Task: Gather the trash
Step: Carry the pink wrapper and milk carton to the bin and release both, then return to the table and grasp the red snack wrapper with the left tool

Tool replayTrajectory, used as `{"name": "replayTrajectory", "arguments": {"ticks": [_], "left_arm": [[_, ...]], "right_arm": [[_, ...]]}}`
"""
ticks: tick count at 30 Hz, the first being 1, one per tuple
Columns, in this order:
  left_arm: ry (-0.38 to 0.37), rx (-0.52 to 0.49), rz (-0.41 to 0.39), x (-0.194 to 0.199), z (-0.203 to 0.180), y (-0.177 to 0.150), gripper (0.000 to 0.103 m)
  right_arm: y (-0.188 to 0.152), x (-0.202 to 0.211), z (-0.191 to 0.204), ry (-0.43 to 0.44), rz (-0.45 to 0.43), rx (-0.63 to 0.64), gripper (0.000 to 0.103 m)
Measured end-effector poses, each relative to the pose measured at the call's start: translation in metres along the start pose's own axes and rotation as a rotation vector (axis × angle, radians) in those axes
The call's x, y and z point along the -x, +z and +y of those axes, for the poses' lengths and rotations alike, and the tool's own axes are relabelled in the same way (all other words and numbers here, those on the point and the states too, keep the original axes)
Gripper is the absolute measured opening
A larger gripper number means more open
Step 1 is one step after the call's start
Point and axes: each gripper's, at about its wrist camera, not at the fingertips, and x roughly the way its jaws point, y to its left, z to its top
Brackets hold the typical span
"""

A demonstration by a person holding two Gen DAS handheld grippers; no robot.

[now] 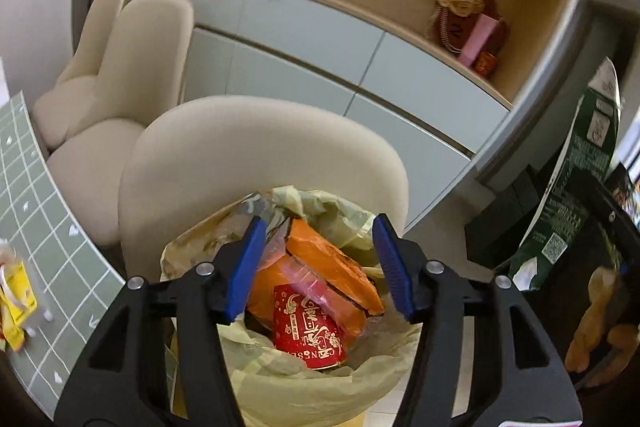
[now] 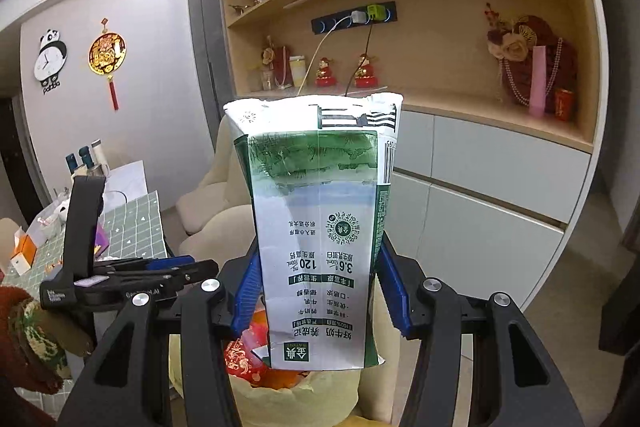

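Left gripper (image 1: 320, 267) hangs above the bin bag (image 1: 304, 383), jaws released and empty; an orange box (image 1: 332, 263) and red packet (image 1: 308, 331) lie inside. Right gripper (image 2: 320, 291) is clenched on an upside-down milk carton (image 2: 320, 227), apparently over the same bag (image 2: 296, 403). A chair (image 1: 248, 147) stands behind, beside the green-gridded counter (image 1: 36, 187).

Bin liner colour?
Pale yellow bin liner, holding orange and red packaging; clearest in the left wrist view.
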Motion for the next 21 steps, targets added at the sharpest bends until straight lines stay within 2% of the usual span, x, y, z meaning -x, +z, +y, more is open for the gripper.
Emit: {"name": "replayTrajectory", "arguments": {"ticks": [5, 9, 13, 16, 21], "left_arm": [[0.052, 0.025, -0.004, 0.016, 0.011, -0.002, 0.054], [0.083, 0.036, -0.017, 0.042, 0.020, -0.011, 0.054], [0.126, 0.045, -0.029, 0.066, 0.032, -0.021, 0.054], [0.170, 0.060, -0.040, 0.084, 0.046, -0.029, 0.054], [0.237, 0.096, -0.056, 0.110, 0.071, -0.041, 0.055]], "right_arm": [[-0.002, -0.032, 0.001, 0.052, 0.037, 0.005, 0.050], [-0.012, -0.070, 0.017, 0.102, 0.096, 0.020, 0.050], [-0.032, -0.121, 0.035, 0.148, 0.217, 0.035, 0.050], [-0.057, -0.161, 0.046, 0.171, 0.356, 0.018, 0.050], [-0.093, -0.179, 0.052, 0.178, 0.487, 0.003, 0.050]]}}
